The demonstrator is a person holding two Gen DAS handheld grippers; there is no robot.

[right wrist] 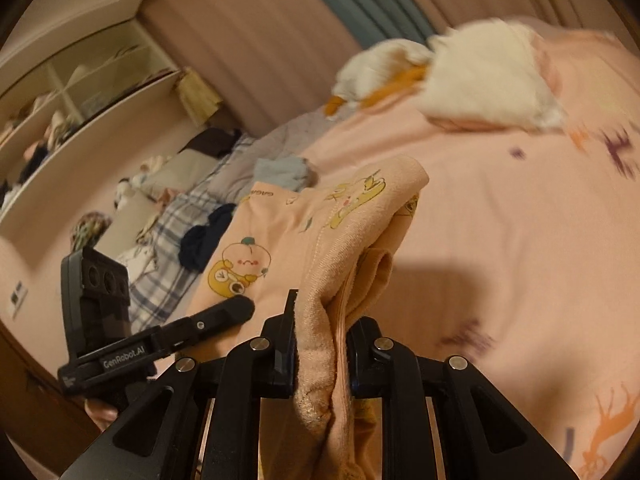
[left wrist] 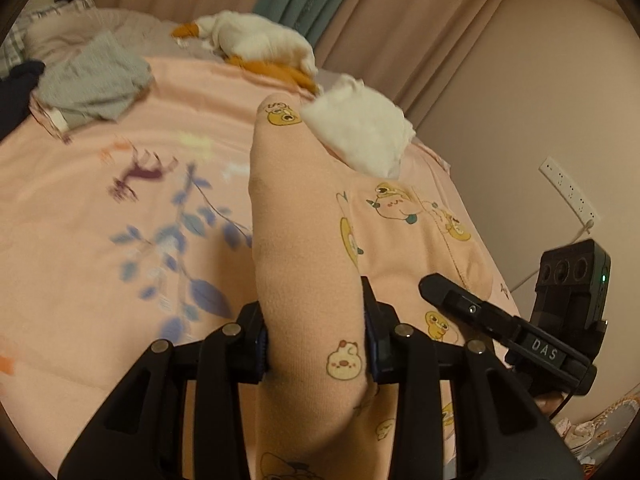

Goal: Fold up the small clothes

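A small peach garment (left wrist: 304, 240) with yellow cartoon prints hangs stretched between both grippers above the pink bed sheet (left wrist: 100, 208). My left gripper (left wrist: 316, 332) is shut on a thick fold of it. My right gripper (right wrist: 320, 340) is shut on a bunched hem edge of the same garment (right wrist: 320, 232). The right gripper also shows at the right of the left wrist view (left wrist: 480, 312), and the left gripper at the left of the right wrist view (right wrist: 208, 320).
A white folded cloth (left wrist: 360, 132) and a white-and-orange plush duck (left wrist: 256, 40) lie at the far side of the bed. A grey garment (left wrist: 92, 84) and a dark one (left wrist: 16, 92) lie far left. A wall socket (left wrist: 568, 188) is right. Shelves (right wrist: 72, 100) stand left.
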